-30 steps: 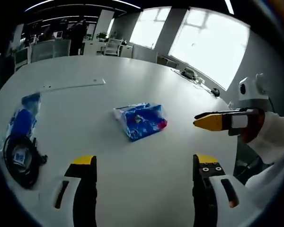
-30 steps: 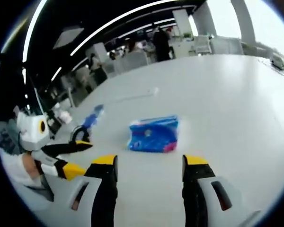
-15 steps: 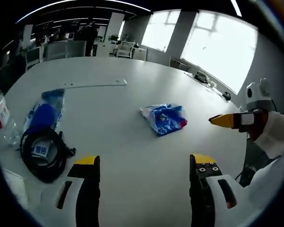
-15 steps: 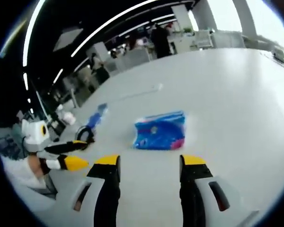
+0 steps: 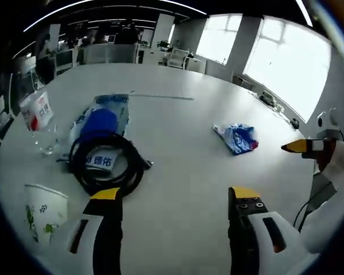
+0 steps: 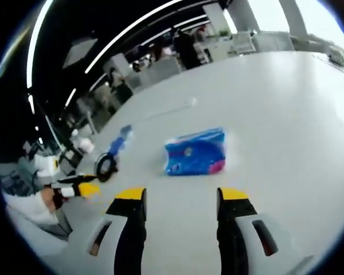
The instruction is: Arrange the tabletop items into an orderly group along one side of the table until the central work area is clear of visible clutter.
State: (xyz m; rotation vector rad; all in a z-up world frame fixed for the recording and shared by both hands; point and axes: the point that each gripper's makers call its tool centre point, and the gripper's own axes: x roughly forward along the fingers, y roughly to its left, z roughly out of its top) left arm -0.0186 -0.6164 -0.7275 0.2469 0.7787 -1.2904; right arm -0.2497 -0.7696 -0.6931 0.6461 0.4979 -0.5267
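Left gripper [image 5: 175, 197]: jaws wide, empty, above the near desk edge. We log, just ahead, a black coiled cable [image 5: 106, 163] lying on a blue plastic pouch [image 5: 100, 121].

Right gripper [image 6: 178, 197]: jaws wide, empty, facing the blue tissue pack [image 6: 196, 153] mid-desk.

Step, by our judgement: approach. Next: we close on the pack and carry it toward the cable's side.
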